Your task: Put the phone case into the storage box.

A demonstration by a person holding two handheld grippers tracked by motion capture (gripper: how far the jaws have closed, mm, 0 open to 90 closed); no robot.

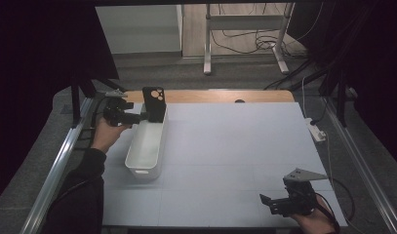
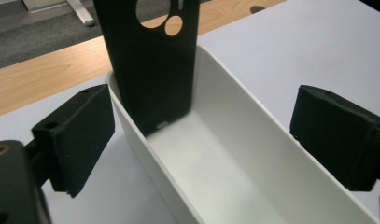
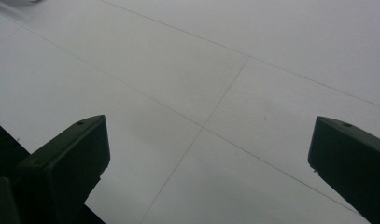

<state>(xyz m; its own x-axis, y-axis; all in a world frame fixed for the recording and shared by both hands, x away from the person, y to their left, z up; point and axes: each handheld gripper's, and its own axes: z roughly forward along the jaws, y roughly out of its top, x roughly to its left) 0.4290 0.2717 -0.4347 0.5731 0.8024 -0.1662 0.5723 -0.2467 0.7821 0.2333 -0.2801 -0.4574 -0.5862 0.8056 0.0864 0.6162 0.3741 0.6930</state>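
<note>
left claw [image 2: 201, 140]: jaws apart, empty | phone case [image 2: 150, 65]: upright in white bin [image 2: 234, 154], just beyond claw

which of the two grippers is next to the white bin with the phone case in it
The left gripper, at the far end of the white bin, jaws open beside the standing black phone case. The right gripper sits apart over bare table.

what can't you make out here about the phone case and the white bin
- Phone case: its top is cut off by the upper edge of the left gripper view; in the high view it is too small for detail.
- White bin: its near end runs off the bottom edge of the left gripper view.
- Bin floor under the case: hidden by the case itself in both views.
</note>
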